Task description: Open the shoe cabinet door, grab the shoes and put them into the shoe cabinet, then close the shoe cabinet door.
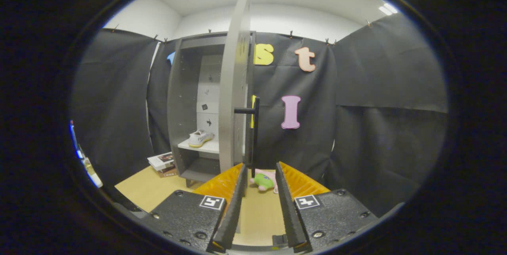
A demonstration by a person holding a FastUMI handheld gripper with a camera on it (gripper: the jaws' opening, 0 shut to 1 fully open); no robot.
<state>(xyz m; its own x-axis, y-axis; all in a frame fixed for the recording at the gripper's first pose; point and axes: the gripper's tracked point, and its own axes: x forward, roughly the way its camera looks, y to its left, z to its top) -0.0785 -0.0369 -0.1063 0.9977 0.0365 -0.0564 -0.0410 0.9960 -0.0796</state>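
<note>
Shoe cabinet [186, 100] door [234, 84] open, one shoe [200, 137] on the inner shelf

I see my gripper [259, 168] released, fingers parted and gripping nothing, the door's dark bar handle [253, 128] just ahead between their tips. A white shoe rests on the pale shelf inside the grey cabinet, left of the edge-on door. A green-and-pink plush toy [264, 181] lies on the floor beyond the fingers; stacked books [162, 163] lie beside the cabinet. I can read no writing on them

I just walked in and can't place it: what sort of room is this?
Probably a recording booth staged as a home entryway: black cloth walls, a grey shoe cabinet with its door open, a white shoe on its shelf. The gripper has its jaws open.
</note>
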